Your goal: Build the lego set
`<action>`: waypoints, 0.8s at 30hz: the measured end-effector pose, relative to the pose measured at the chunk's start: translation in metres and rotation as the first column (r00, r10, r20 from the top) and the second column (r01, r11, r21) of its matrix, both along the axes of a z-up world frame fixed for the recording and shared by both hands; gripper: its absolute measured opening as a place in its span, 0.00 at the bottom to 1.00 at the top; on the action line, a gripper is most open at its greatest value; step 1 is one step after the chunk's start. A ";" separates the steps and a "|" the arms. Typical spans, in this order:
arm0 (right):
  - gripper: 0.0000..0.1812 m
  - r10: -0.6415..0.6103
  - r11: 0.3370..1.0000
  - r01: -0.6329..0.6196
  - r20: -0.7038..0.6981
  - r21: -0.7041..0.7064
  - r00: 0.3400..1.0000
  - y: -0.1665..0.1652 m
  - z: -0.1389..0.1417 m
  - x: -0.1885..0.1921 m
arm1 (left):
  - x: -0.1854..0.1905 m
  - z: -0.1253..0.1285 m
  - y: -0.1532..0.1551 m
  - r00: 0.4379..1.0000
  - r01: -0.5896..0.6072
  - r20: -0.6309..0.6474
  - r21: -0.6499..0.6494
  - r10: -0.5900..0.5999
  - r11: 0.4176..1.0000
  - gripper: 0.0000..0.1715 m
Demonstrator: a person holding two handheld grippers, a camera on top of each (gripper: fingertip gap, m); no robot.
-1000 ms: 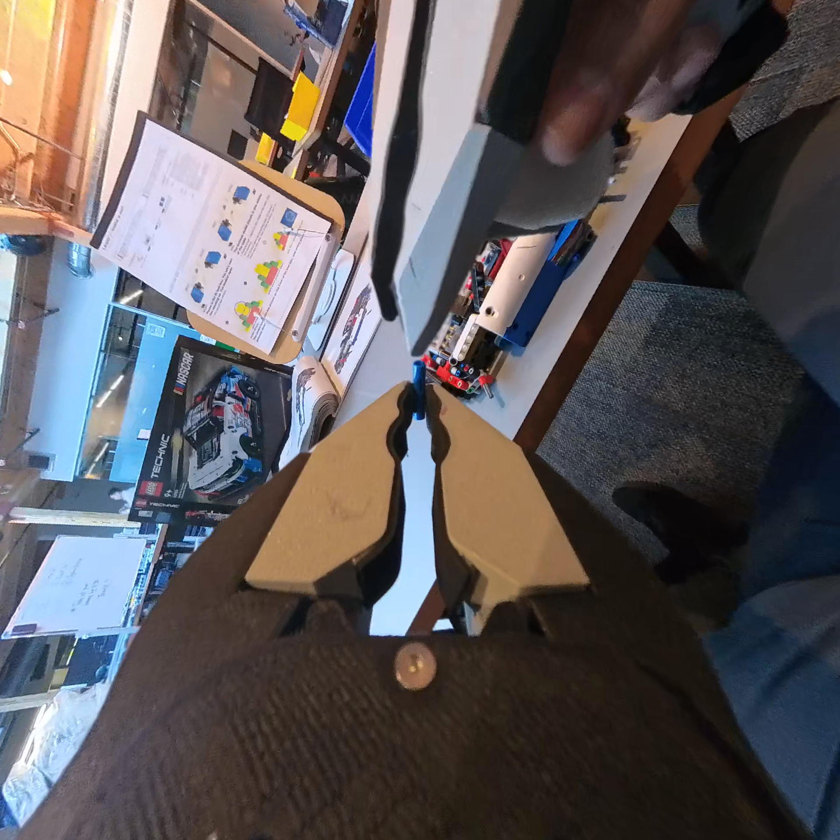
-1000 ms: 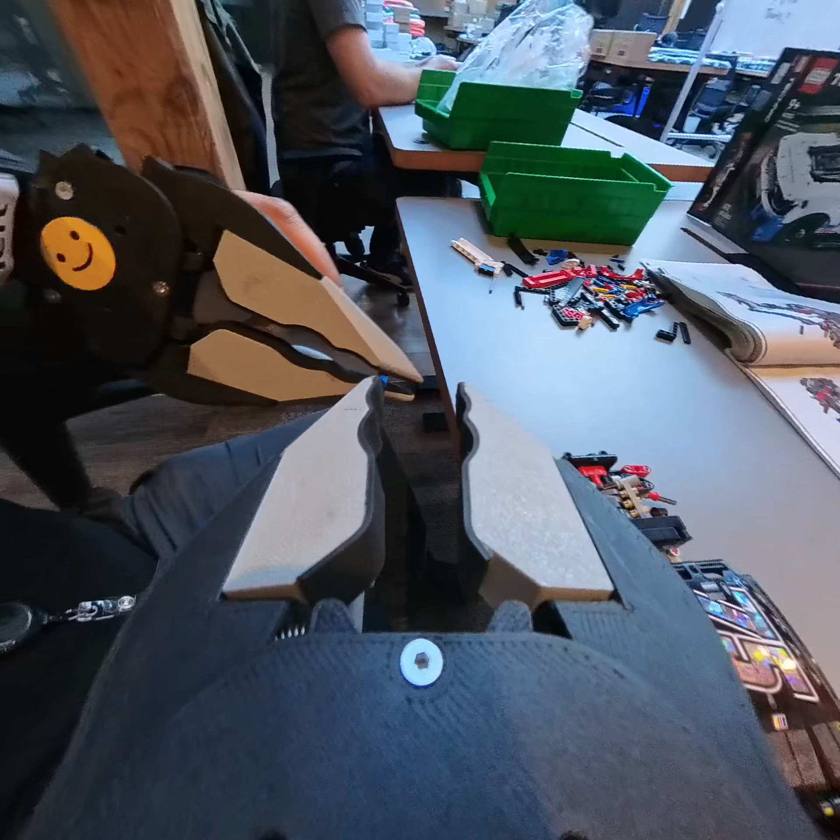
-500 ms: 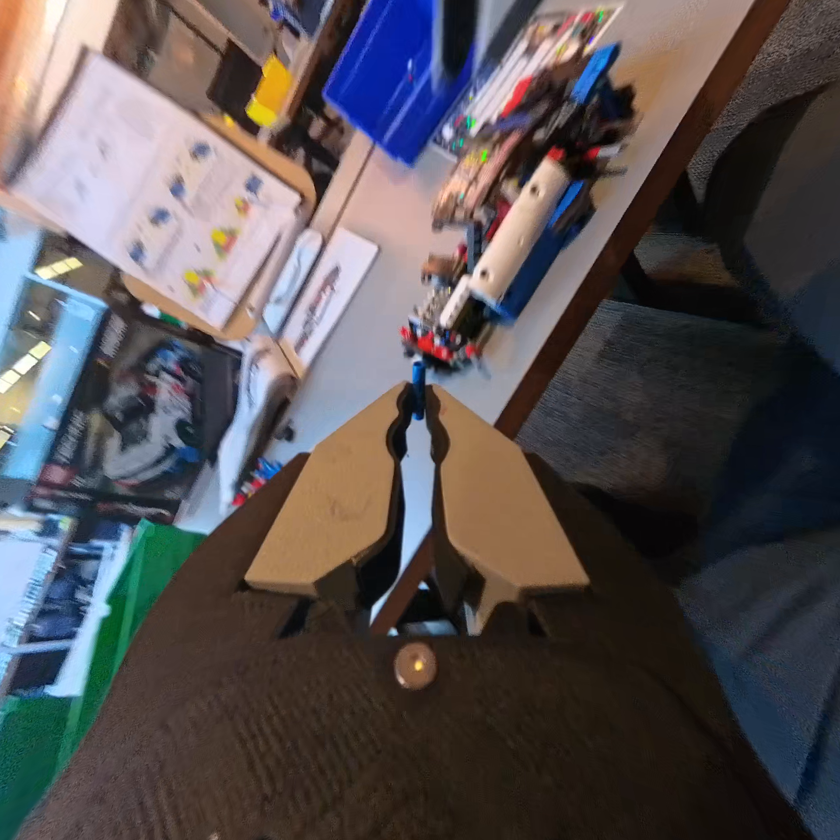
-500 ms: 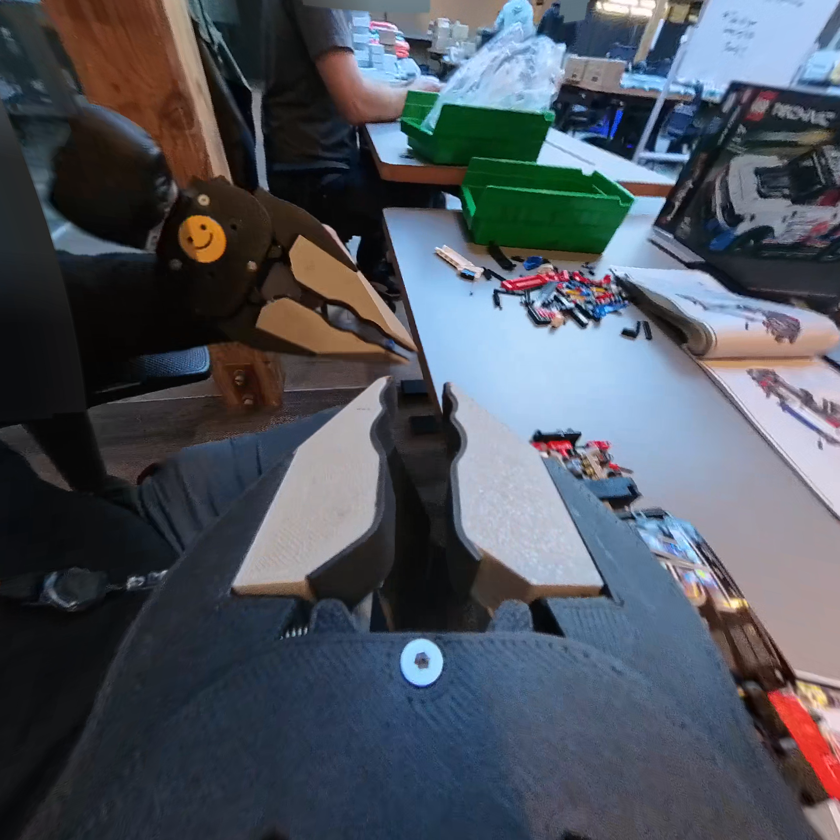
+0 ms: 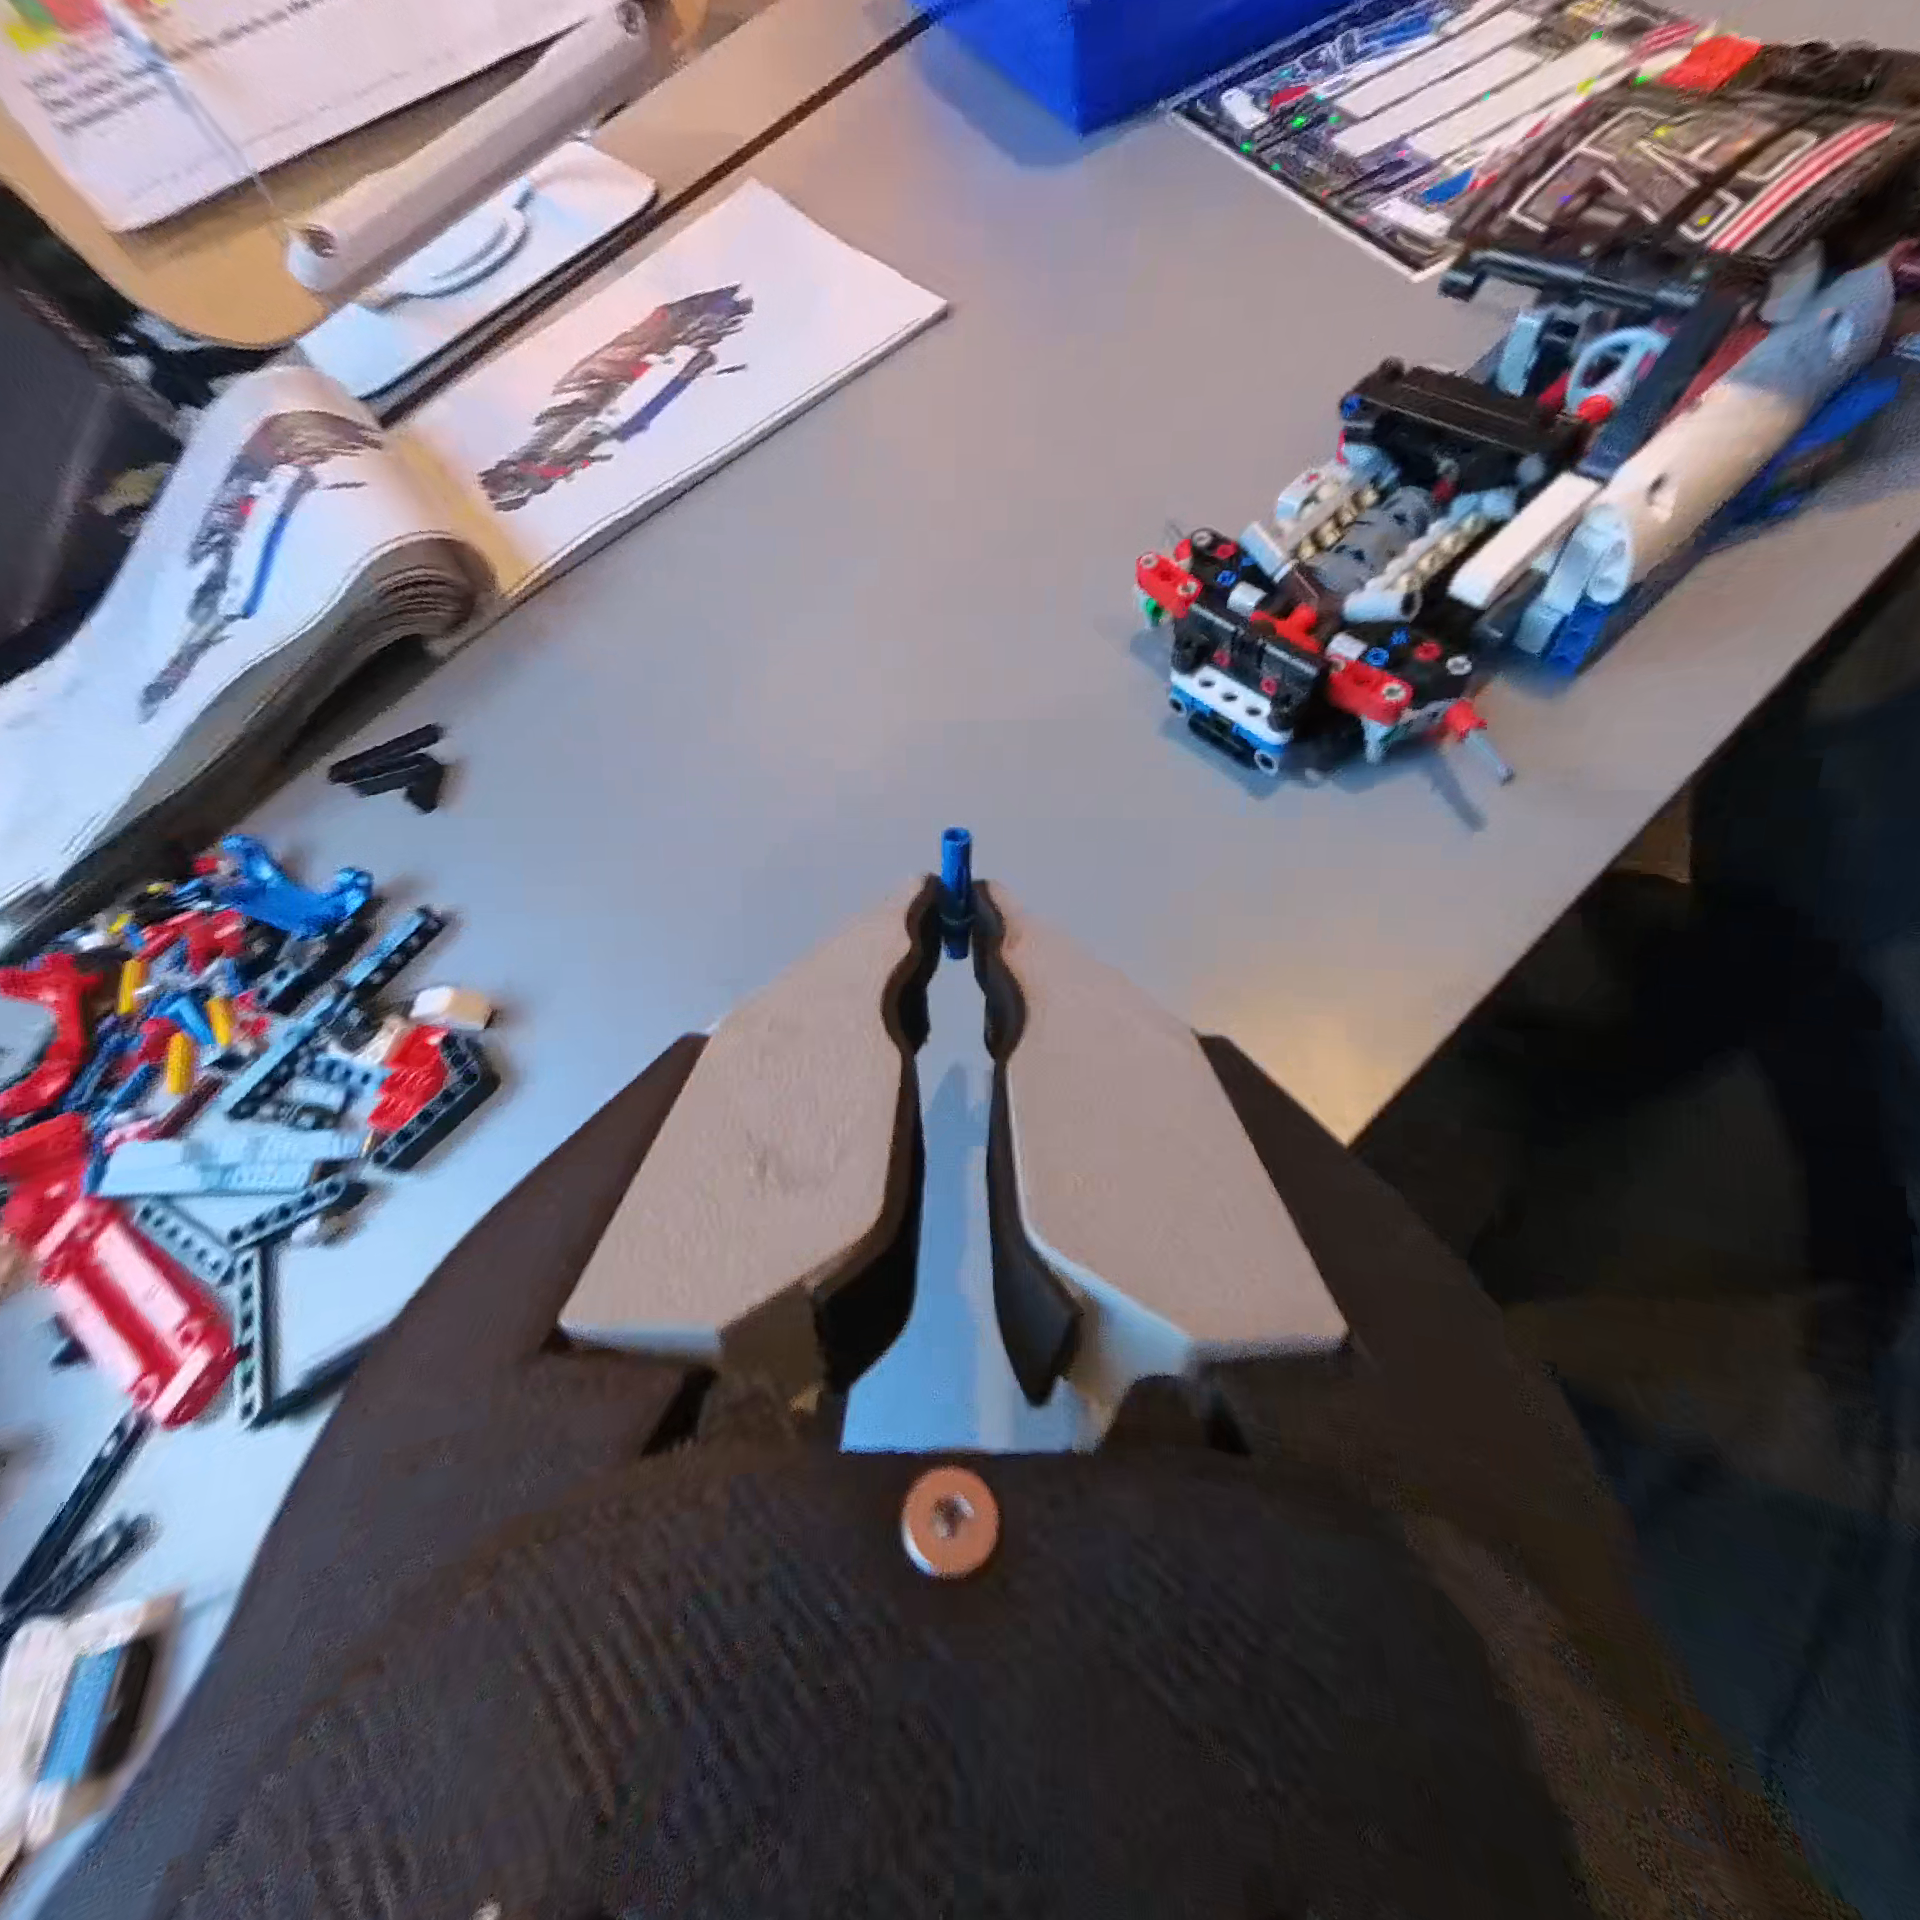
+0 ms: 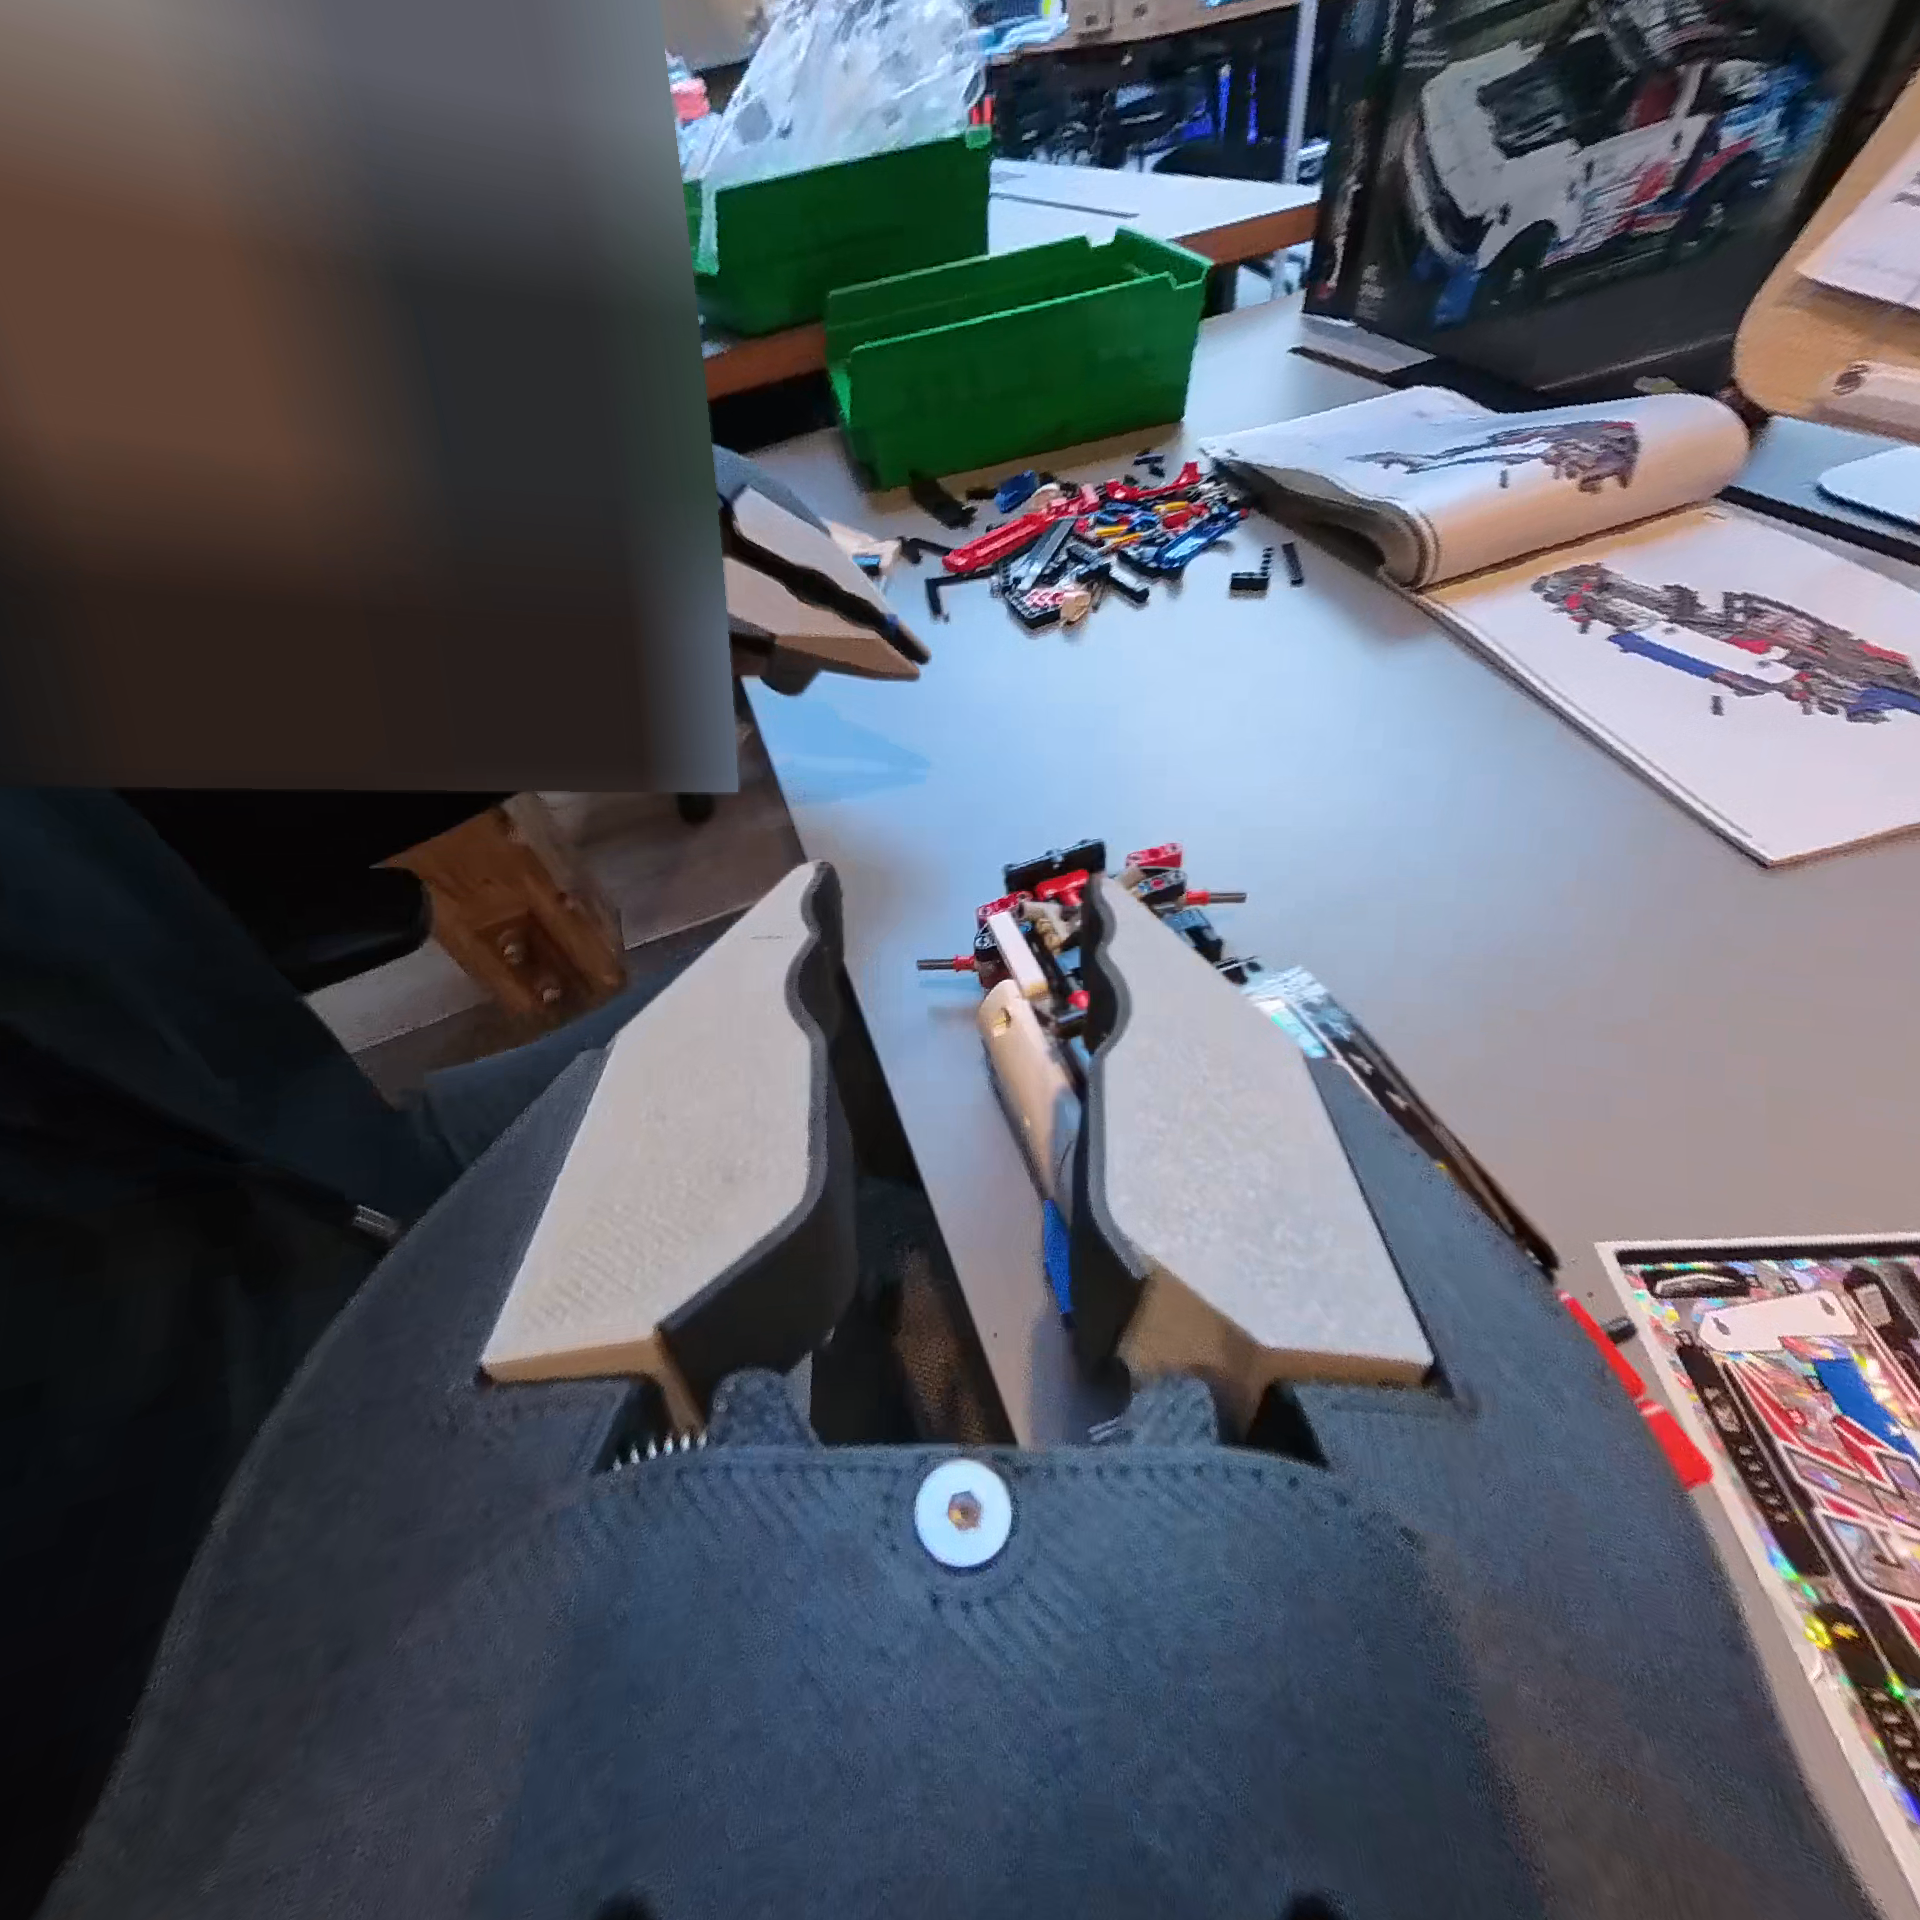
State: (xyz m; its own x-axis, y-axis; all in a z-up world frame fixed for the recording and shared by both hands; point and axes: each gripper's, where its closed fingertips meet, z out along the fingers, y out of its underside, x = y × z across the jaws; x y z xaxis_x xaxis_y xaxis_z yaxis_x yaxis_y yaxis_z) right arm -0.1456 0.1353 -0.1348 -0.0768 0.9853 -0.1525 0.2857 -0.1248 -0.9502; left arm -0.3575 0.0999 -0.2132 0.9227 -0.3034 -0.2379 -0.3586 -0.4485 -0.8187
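My left gripper (image 5: 954,902) is shut on a small blue pin (image 5: 954,854) that sticks out past its tips, held above the grey table (image 5: 831,623). The partly built lego car (image 5: 1507,540) stands ahead to the right, near the table's edge. My right gripper (image 6: 961,914) is open and empty, low over the near end of the car (image 6: 1039,956), whose white side panel lies beside the right finger. The left gripper also shows in the right wrist view (image 6: 831,613), farther off to the left over the table edge.
A pile of loose pieces (image 5: 208,1039) lies left, with two black pieces (image 5: 395,764) beside it. An open instruction booklet (image 5: 499,468), a sticker sheet (image 5: 1558,135) and a blue bin (image 5: 1091,42) lie behind. Green bins (image 6: 1018,353) and the set's box (image 6: 1558,177) stand at the far end. The tips of one gripper are about 25 centimetres away from the tips of the other.
My left gripper has swung from beyond the table edge to over the table, still holding the blue pin. My right gripper has moved over the car and its jaws have spread wider.
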 end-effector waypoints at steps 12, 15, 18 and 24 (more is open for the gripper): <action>0.28 -0.184 0.982 0.184 -0.010 -0.040 0.983 -0.002 0.017 0.033 | 0.060 0.028 0.028 0.977 0.211 0.009 0.100 -0.213 0.972 0.01; 0.22 -0.235 0.971 0.230 -0.096 -0.059 0.967 -0.018 0.042 0.038 | 0.073 0.027 0.018 0.966 0.251 0.030 0.127 -0.257 0.960 0.01; 0.29 -0.280 0.959 0.271 -0.129 -0.088 0.951 -0.037 0.051 0.033 | 0.072 0.028 0.006 0.961 0.277 -0.033 0.139 -0.275 0.951 0.01; 0.30 -0.282 0.918 0.273 0.009 -0.287 0.959 -0.074 0.017 -0.004 | 0.070 0.034 -0.019 0.923 0.341 0.170 0.056 -0.346 0.938 0.01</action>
